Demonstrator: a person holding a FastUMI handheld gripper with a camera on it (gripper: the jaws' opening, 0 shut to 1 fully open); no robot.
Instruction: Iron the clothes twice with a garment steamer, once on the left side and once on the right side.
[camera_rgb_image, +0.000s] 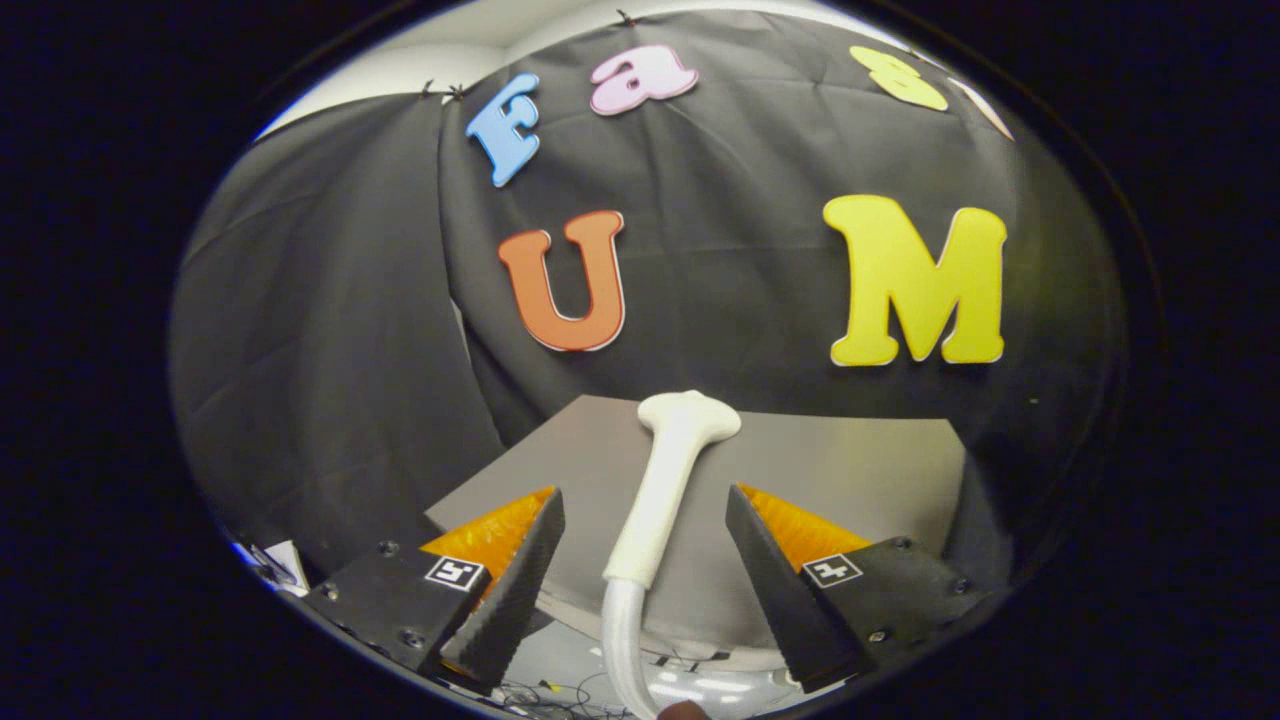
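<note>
While tool (645, 570) fingers stand spread, touching nothing, steamer head (672, 470) stands upright between them, hose (620, 640) trailing down near; grey surface (850, 470) beyond. No grasp yet, garment unseen, so both left and right passes judged still ahead

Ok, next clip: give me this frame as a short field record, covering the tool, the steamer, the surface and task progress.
tool: open, fingers spread to either side of the steamer handle, no contact visible
steamer head: white, lying on the grey table, hose trailing back between the fingers
grey table: bare around the steamer
garment: none visible in this frame
task stage: steamer not yet grasped
</note>
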